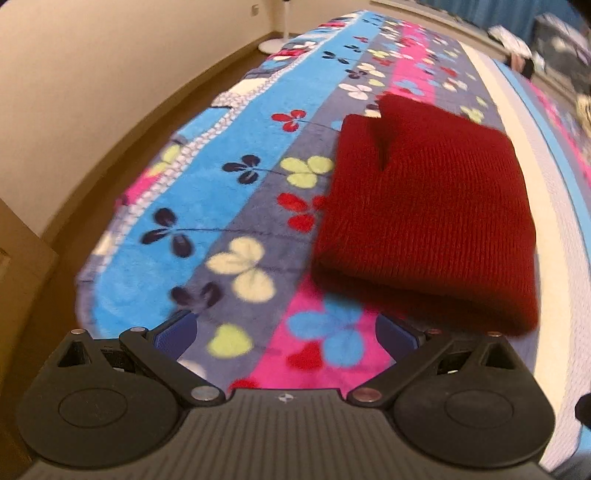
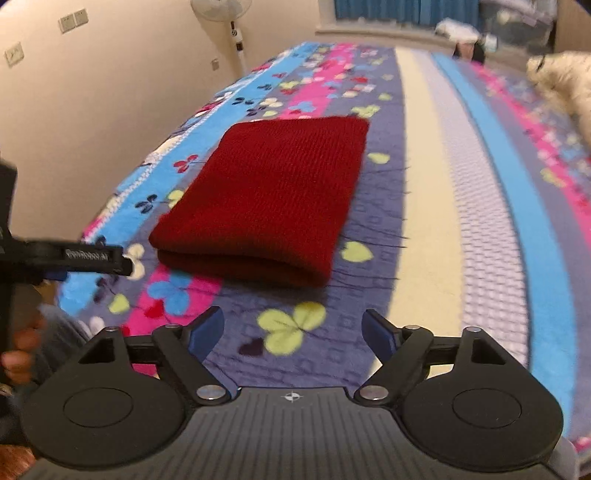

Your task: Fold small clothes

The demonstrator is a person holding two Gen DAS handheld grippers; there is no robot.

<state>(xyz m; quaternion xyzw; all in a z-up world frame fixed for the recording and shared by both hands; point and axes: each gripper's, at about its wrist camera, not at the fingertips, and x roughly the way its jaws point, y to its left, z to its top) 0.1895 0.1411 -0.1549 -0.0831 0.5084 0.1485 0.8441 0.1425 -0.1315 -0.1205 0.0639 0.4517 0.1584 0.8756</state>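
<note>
A dark red knitted garment [image 1: 424, 210] lies folded into a thick rectangle on the flowered blanket [image 1: 229, 221]. It also shows in the right wrist view [image 2: 273, 192], ahead and a little left. My left gripper [image 1: 286, 332] is open and empty, just short of the garment's near edge. My right gripper [image 2: 293, 330] is open and empty, a short way back from the folded edge. The left gripper also shows from the side at the left edge of the right wrist view [image 2: 92, 256].
The blanket [image 2: 461, 221] covers a bed, with a cream wall and wooden floor [image 1: 122, 122] on the left. A standing fan [image 2: 232, 29] is at the far end. A fluffy cream item [image 2: 561, 85] lies at far right. Dark clutter [image 2: 476, 40] sits by the window.
</note>
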